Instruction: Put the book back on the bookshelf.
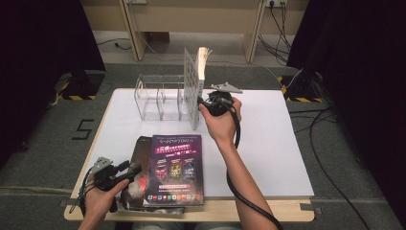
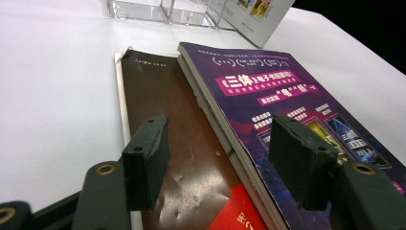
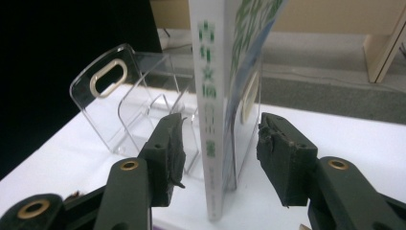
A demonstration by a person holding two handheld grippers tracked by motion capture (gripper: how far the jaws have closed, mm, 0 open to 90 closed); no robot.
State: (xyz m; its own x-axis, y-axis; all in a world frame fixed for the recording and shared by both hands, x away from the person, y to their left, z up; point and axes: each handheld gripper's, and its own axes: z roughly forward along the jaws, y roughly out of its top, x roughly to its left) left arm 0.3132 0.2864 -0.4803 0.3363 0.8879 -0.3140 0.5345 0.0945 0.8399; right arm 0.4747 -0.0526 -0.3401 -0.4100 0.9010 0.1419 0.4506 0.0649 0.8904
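We see a white table (image 1: 282,143) bearing a clear rack (image 1: 158,98) at its far edge and overlapping books (image 1: 165,172) flat at its near edge.

On the table (image 1: 268,143), a clear rack (image 1: 160,98) stands at the back with one book (image 1: 194,88) upright at its right end. Near the front edge a magazine (image 1: 174,170) lies partly on another book (image 1: 136,165), which sticks out to its left

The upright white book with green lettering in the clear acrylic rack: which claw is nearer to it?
Right. The right claw straddles the upright white book, jaws open on either side; the left claw sits at the table's near edge by the purple book.
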